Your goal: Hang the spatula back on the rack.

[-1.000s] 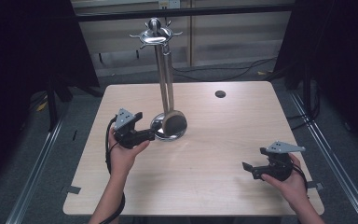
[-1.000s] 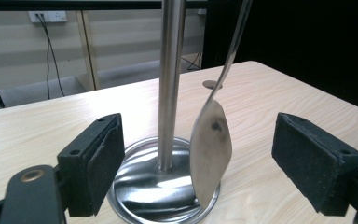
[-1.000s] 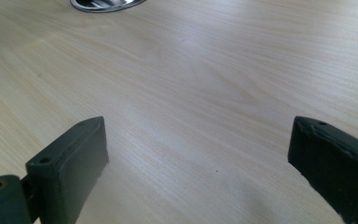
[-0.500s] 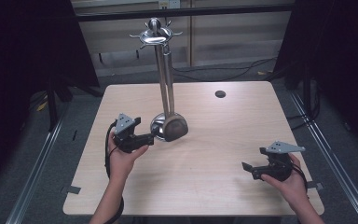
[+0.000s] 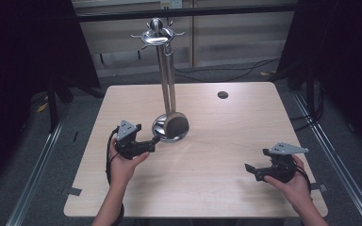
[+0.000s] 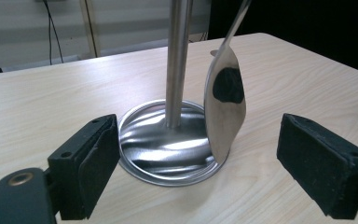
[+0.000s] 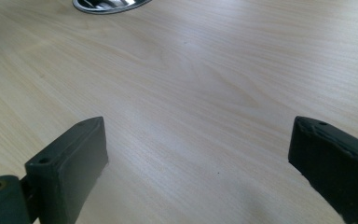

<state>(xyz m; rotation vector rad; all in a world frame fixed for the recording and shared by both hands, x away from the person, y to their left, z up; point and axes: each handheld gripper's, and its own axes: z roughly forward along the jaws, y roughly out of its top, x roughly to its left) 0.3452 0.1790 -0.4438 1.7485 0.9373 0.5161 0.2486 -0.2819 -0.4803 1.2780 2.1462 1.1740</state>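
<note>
Since the earlier frames, your left gripper (image 5: 154,140) has crept in toward the foot of the tall shiny steel utensil stand (image 5: 165,80), and the hanging steel ladle with the round polished bowl (image 5: 175,125) looks to have swung a little. Your right gripper (image 5: 250,169) has stayed put near the front right of the pale wood table (image 5: 245,127). Now the left gripper view has both jaws spread wide, the ladle bowl (image 6: 224,105) between them but untouched, hanging just over the stand's round base (image 6: 168,144). The right one also gapes open over bare wood, holding nothing. By my read you're only at the approach: the ladle is on its hook, ungrasped, so closing on it and lifting it off are all ahead.
</note>
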